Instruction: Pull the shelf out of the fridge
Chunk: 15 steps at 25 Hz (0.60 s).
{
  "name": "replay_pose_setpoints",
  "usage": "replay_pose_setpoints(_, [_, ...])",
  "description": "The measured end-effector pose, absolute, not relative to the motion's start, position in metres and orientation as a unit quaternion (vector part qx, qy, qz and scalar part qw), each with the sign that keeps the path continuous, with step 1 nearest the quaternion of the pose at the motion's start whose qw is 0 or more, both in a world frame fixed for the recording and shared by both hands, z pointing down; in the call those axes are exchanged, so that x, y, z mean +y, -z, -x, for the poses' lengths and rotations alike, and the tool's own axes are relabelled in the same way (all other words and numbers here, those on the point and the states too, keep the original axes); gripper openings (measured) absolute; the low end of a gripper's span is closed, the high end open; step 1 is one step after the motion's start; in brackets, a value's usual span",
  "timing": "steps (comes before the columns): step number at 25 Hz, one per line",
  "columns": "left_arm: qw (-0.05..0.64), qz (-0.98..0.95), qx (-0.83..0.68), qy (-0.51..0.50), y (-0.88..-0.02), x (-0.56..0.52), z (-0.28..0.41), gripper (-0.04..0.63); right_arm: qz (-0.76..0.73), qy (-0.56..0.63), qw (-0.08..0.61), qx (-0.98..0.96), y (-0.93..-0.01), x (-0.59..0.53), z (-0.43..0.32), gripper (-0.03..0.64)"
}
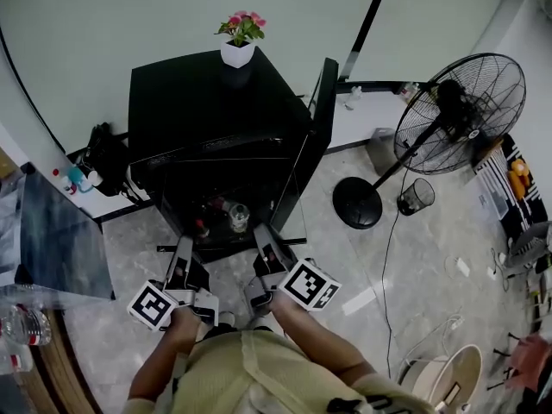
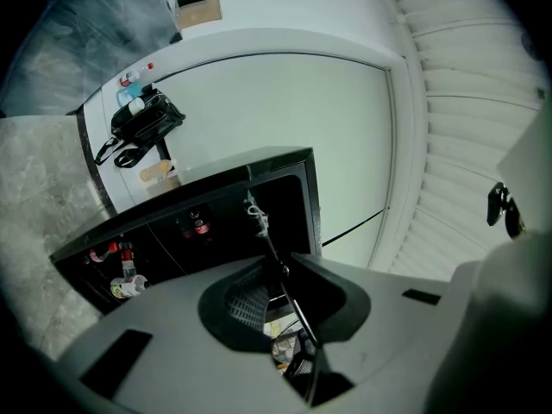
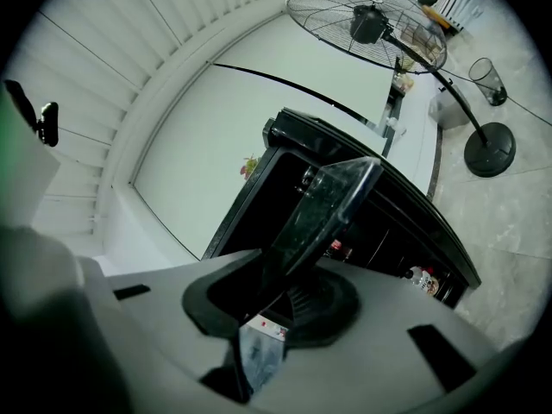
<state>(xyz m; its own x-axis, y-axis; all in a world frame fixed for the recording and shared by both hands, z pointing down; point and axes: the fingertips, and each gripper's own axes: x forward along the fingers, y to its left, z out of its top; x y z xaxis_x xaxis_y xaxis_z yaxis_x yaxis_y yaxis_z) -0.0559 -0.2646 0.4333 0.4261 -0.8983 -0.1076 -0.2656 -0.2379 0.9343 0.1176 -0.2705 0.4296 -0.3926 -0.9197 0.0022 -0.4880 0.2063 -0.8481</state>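
Observation:
A black mini fridge stands against the wall with its door swung open to the right. A clear glass shelf sticks out of the front, tilted, and both grippers hold its near edge. My left gripper is shut on the left side. In the left gripper view the shelf shows as a thin edge running between the jaws of that gripper. My right gripper is shut on the right side. In the right gripper view the pane rises out of that gripper toward the fridge.
A potted plant sits on top of the fridge. Bottles and a jar stand low inside. At the right are a pedestal fan, its base and a wire bin. A black bag and a glass table are at the left.

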Motion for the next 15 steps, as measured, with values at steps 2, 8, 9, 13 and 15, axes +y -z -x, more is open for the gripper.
replay_pose_setpoints(2, [0.459,-0.714,-0.404,0.341,-0.428,-0.263,0.053,0.061,0.485,0.404,0.272,0.727,-0.426,-0.266,-0.12,0.092])
replay_pose_setpoints(8, [0.462,-0.719,-0.391,0.341,-0.42,-0.257,0.048,0.061,0.487,0.399,0.277,0.726,-0.417,-0.258,-0.125,0.092])
replay_pose_setpoints(9, [0.462,-0.719,-0.391,0.341,-0.42,-0.255,0.048,0.061,0.487,0.399,0.277,0.725,-0.417,-0.256,-0.125,0.091])
replay_pose_setpoints(13, [0.459,-0.724,-0.385,0.342,-0.415,-0.25,0.046,0.061,0.49,0.396,0.283,0.723,-0.413,-0.247,-0.126,0.092])
replay_pose_setpoints(15, [0.46,-0.728,-0.378,0.34,-0.414,-0.249,0.044,0.061,0.492,0.389,0.286,0.724,-0.409,-0.244,-0.128,0.092])
